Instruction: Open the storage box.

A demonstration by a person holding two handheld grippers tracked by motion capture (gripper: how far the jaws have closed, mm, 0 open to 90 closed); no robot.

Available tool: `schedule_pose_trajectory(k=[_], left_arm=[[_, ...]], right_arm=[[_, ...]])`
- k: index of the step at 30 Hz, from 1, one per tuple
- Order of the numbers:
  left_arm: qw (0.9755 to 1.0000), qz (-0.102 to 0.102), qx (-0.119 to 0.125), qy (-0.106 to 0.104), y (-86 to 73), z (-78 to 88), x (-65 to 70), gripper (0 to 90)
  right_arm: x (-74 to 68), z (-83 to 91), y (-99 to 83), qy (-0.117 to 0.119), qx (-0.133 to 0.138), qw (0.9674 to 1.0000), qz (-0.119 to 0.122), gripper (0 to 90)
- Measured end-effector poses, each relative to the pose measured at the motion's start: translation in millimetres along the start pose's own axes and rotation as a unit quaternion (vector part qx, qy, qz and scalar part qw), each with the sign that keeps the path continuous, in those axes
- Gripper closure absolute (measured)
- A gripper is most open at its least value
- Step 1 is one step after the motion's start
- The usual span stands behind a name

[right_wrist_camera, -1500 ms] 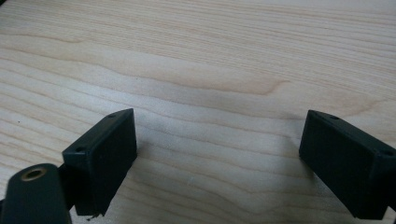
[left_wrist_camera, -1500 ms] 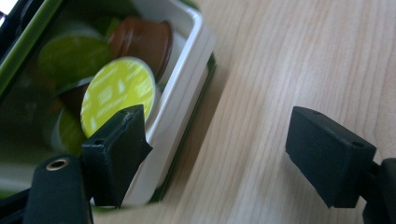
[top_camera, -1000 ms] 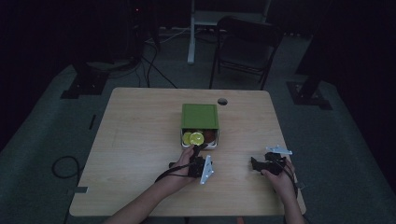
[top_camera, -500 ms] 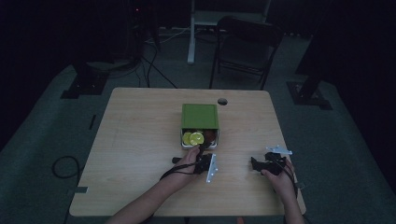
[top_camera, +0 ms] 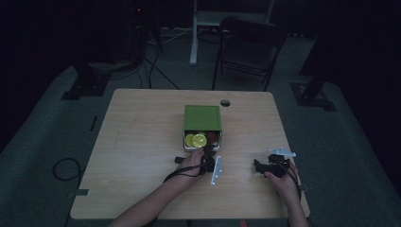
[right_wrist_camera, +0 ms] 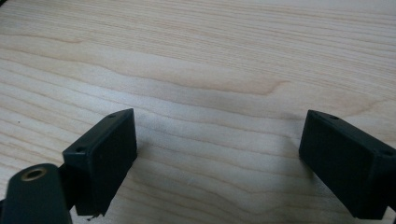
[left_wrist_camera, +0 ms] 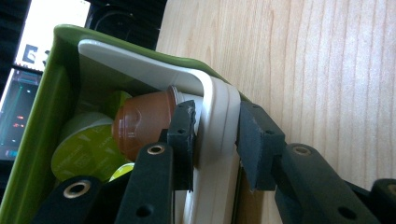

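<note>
The pale wood-grain surface (top_camera: 142, 156) stands in a dim room with a dark folding chair (top_camera: 248, 47) beyond its far edge and cables on the grey floor. Near the middle of the surface, slightly toward the near edge, lies the green rectangular box with a white inner tray (top_camera: 202, 118), its long axis running from far edge to near edge. The tray (left_wrist_camera: 219, 116) is pulled partly out on the near side, showing lime-green round capsules (top_camera: 196, 140) and a brown capsule (left_wrist_camera: 149, 119).

The left gripper (top_camera: 206, 153) sits just at the tray's near end, so the box lies directly ahead of it, toward the far edge. Its jaws have just been closing and now pinch the tray's white front wall, one pad (left_wrist_camera: 182, 140) inside beside the brown capsule, the other outside. Any pull or push would likely run along the box's long axis.

The right gripper (top_camera: 265, 165) rests near the surface's near right corner, well apart from the box, jaws spread wide over bare wood, grasping nothing.
</note>
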State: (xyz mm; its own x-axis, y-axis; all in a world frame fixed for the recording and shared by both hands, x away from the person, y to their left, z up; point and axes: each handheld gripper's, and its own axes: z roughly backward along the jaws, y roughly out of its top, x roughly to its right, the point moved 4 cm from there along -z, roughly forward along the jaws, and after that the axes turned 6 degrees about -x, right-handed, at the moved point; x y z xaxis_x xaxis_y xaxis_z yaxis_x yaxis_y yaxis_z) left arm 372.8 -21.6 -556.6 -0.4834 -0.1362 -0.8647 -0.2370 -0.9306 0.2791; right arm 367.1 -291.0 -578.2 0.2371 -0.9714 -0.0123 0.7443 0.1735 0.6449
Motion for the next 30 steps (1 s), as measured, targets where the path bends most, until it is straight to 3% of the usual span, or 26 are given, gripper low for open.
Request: schedule_pose_trajectory(k=[18, 30], left_arm=[[0.9998, -0.012, -0.011, -0.015, 5.5, 10.5, 2.6, 69.8], [0.9996, -0.023, -0.005, -0.018, 10.6, 30.0, 13.3, 70.4]], right_arm=[[-0.1, 0.0, 0.0, 0.000, 0.000, 1.0000, 0.000, 10.8], [-0.1, 0.1, 0.0, 0.000, 0.000, 1.0000, -0.001, 10.8]])
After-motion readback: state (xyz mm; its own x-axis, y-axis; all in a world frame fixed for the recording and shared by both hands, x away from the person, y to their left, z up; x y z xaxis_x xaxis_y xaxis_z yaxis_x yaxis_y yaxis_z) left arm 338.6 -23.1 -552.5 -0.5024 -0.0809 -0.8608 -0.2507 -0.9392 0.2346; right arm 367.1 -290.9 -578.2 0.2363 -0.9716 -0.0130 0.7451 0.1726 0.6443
